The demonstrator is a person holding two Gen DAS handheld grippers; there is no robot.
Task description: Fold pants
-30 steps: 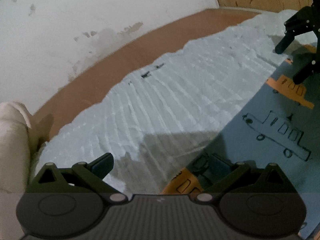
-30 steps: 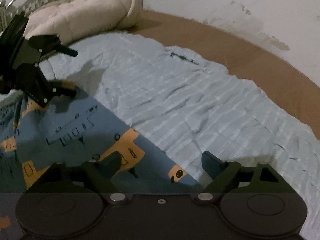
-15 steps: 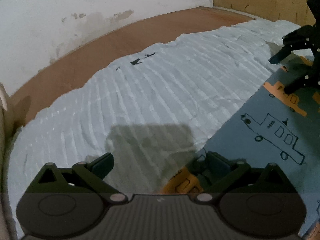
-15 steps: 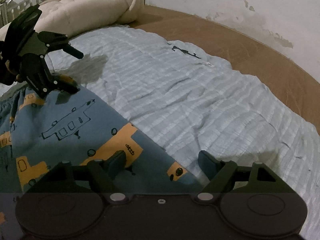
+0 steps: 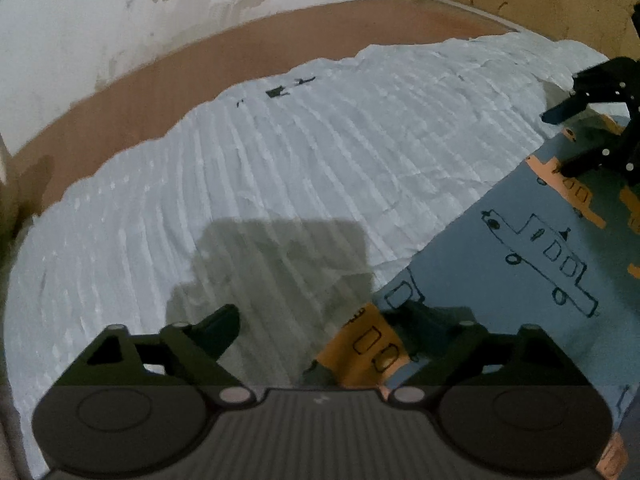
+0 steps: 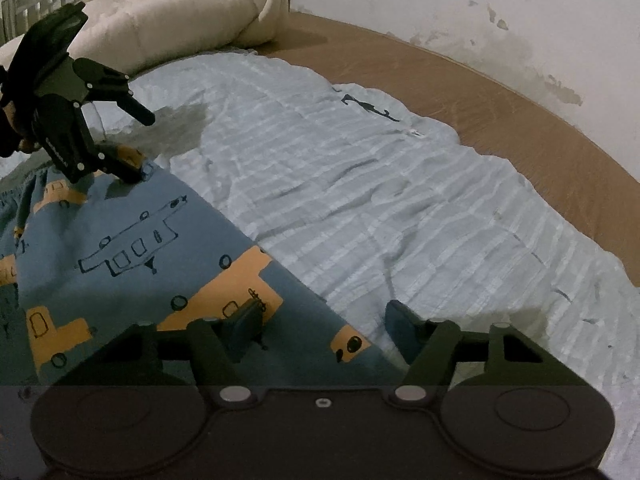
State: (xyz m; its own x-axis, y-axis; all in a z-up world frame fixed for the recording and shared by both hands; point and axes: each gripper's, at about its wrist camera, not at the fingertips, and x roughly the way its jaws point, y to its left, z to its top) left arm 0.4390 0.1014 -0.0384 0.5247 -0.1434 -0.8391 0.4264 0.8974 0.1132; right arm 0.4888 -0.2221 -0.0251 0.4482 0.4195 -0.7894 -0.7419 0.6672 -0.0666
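Pants (image 6: pixel 120 248) cut off; contact unclear.

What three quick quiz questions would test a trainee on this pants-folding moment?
1. True or false: the left gripper and the right gripper are both open.
2. The pants lie on: A) bare wood, B) a pale blue bedspread, C) the pillow.
3. What is printed on the pants fabric?

Key:
1. True. Each gripper straddles the pants' long edge, one finger over the fabric and one over the bedspread.
2. B.
3. Outlined aeroplanes and orange vehicles on a blue ground.
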